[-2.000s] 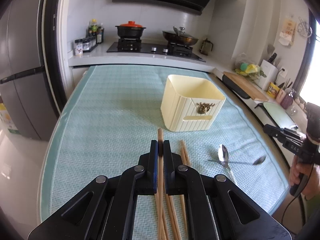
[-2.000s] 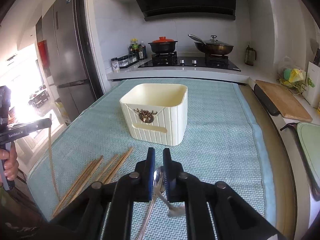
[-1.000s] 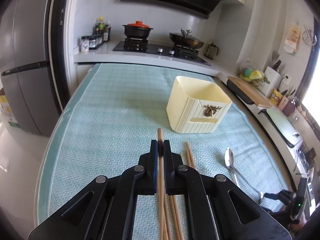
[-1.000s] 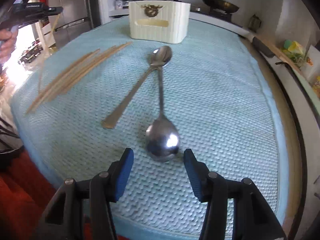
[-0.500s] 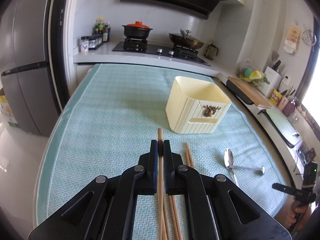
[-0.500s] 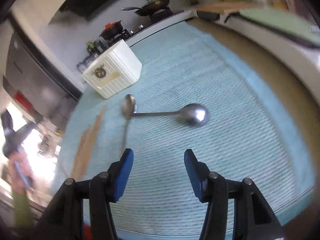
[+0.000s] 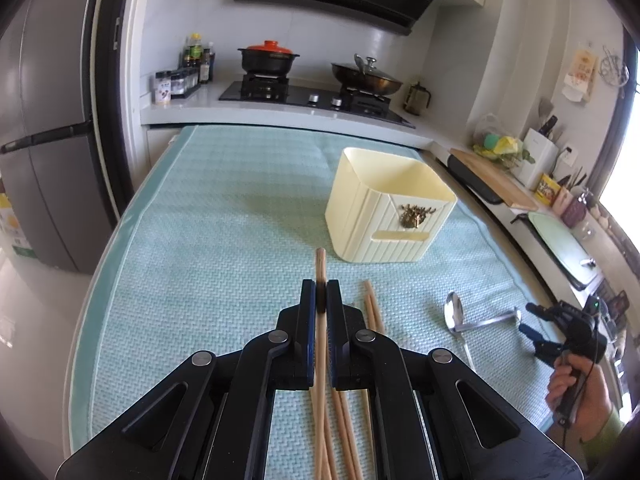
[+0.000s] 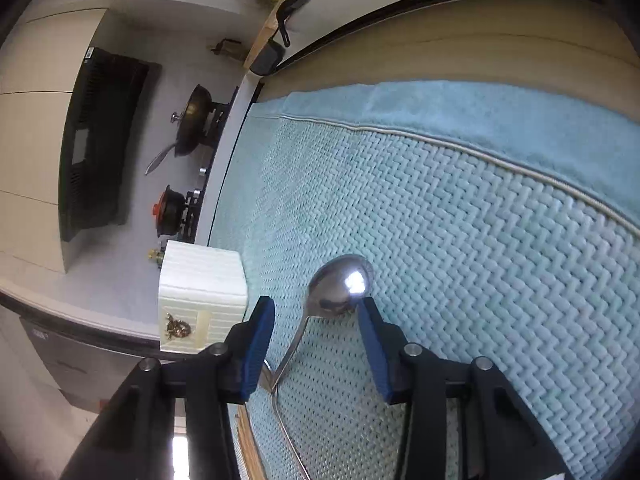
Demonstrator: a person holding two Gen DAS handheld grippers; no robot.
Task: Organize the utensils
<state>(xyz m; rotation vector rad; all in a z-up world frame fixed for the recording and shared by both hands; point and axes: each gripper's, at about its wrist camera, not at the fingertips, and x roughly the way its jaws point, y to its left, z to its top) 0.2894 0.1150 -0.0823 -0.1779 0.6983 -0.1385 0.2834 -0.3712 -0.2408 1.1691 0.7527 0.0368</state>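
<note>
My left gripper [image 7: 321, 294] is shut on a wooden chopstick [image 7: 320, 264] that points toward the cream utensil holder [image 7: 390, 204]. Several more chopsticks [image 7: 372, 306] lie on the teal mat below it. Two metal spoons [image 7: 454, 314] lie crossed at the right of the mat. My right gripper [image 8: 316, 320] is open, rolled on its side, with the bowl of one spoon [image 8: 340, 286] between its blue pads. The second spoon's handle [image 8: 286, 432] runs beneath it. The holder [image 8: 202, 296] also shows at the left of the right wrist view. The right gripper [image 7: 538, 328] also appears in the left wrist view.
A teal woven mat [image 7: 224, 216] covers the counter. A stove with a black pot [image 7: 269, 58] and a wok [image 7: 366, 78] stands at the back. A cutting board [image 7: 492, 178] lies on the right counter. A fridge [image 7: 36, 140] stands at the left.
My right gripper has dropped low over the mat, rolled sideways and closed in on the spoon bowl, staying open. My left gripper has held still, shut on the chopstick.
</note>
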